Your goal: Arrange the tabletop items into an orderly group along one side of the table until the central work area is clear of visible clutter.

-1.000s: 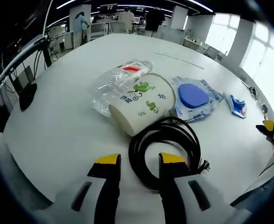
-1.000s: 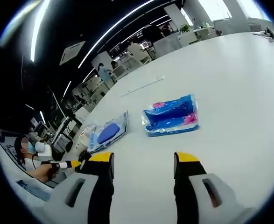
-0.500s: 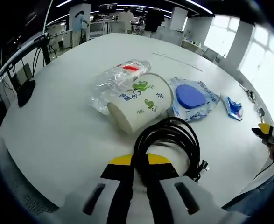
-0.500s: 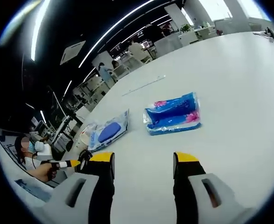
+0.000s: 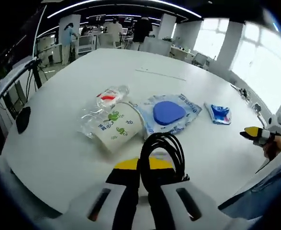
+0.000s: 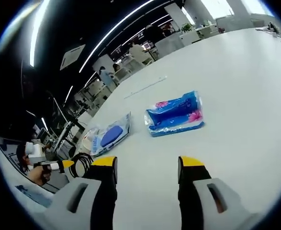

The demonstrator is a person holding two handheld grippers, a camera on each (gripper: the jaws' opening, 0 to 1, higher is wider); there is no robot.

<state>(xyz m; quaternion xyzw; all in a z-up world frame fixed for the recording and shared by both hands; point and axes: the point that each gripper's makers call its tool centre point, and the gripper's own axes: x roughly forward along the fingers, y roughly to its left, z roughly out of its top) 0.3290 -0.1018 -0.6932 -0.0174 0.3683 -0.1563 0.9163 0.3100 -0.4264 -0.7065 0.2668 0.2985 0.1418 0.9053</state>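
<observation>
1. The left hand-held gripper [image 5: 139, 168] has its jaws together, clamped on the near loop of the black coiled cable [image 5: 163, 154], which stands up from the jaws as if lifted off the white surface [image 5: 49, 139].
2. Taking the paper cup [image 5: 118, 131] as landmark: it lies on its side just beyond the cable, with the crushed clear bottle [image 5: 98, 108] touching its far-left side and the bagged blue sponge [image 5: 169, 113] touching its right.
3. The blue tissue pack [image 5: 219, 114] lies well to the right of the cup, apart from the cluster.
4. The right hand-held gripper [image 6: 146, 165] hangs with jaws apart, holding nothing; the tissue pack [image 6: 175, 115] sits straight ahead of it, long axis crosswise to the jaws.
5. Judgement: the right gripper is the nearer one to the pack, so bringing that stray toward the cup group falls to it.
</observation>
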